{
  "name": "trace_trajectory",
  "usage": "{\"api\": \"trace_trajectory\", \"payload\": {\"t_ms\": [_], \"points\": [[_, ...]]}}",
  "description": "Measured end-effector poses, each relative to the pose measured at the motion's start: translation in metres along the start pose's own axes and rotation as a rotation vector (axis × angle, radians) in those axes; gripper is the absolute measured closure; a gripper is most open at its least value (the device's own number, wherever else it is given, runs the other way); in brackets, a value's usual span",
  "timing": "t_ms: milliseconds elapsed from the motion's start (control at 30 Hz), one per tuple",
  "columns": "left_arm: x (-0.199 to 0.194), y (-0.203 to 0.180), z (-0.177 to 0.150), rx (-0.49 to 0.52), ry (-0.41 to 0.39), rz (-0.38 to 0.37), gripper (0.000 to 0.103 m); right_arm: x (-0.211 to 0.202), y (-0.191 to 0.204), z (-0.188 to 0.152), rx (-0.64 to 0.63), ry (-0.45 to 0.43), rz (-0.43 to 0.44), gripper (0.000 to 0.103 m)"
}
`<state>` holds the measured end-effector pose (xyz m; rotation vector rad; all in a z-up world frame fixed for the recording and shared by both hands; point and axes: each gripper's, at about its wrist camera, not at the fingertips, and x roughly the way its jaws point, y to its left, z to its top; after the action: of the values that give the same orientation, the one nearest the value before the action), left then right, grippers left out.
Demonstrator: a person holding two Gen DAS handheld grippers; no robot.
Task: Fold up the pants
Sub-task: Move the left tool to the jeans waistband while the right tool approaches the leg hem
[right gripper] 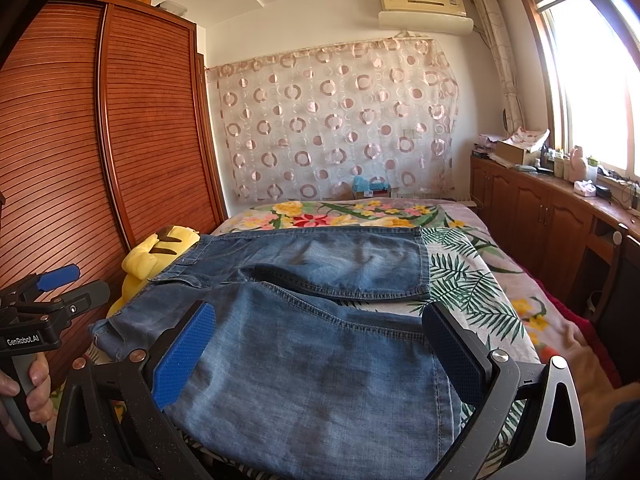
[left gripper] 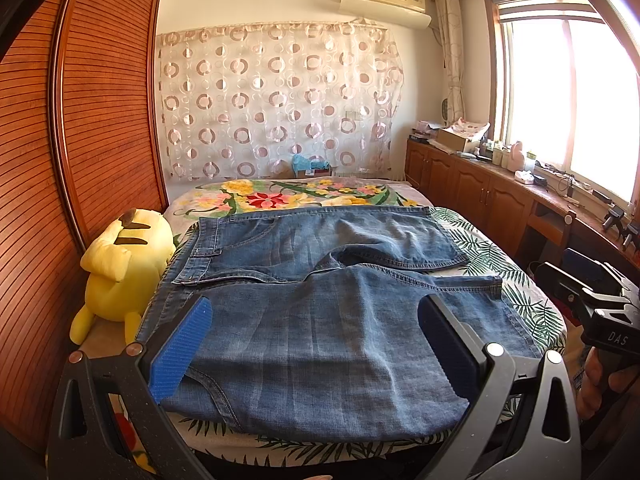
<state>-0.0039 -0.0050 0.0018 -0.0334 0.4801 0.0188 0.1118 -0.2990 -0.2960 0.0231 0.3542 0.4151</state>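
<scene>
My left gripper [left gripper: 316, 344] stands with its jaws spread wide, holding nothing; its blue pads [left gripper: 182, 352] frame the near leg of the denim pants [left gripper: 320, 320], which lies just ahead of and below the fingertips, though I cannot tell whether the pads touch the cloth. My right gripper [right gripper: 320, 354] is likewise wide apart and empty, poised over the same near leg, toward its hem side. Each tool appears at the edge of the other's view, gripped by a hand [right gripper: 28, 392]. The pants are spread across the bed [left gripper: 500, 264], waistband to my left, both legs running rightward, the far leg apart from the near one. A yellow plush toy [left gripper: 120, 272] lies just beside the waistband, against the slatted wooden wardrobe [left gripper: 80, 140]. A circle-patterned curtain [left gripper: 280, 100] hangs beyond the bed.
</scene>
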Motion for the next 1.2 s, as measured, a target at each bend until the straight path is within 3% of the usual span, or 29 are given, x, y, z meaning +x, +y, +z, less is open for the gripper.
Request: {"api": "trace_trajectory", "payload": {"t_ms": [533,1200], "points": [[0.020,0.022,-0.009,-0.012,0.067,0.009,0.000,0.010,-0.003,-0.006,-0.009,0.030,-0.004,0.000],[0.053,0.121,-0.050,-0.113,0.184,0.096,0.000,0.037,-0.023,-0.014,-0.052,0.185,-0.060,0.000]]}}
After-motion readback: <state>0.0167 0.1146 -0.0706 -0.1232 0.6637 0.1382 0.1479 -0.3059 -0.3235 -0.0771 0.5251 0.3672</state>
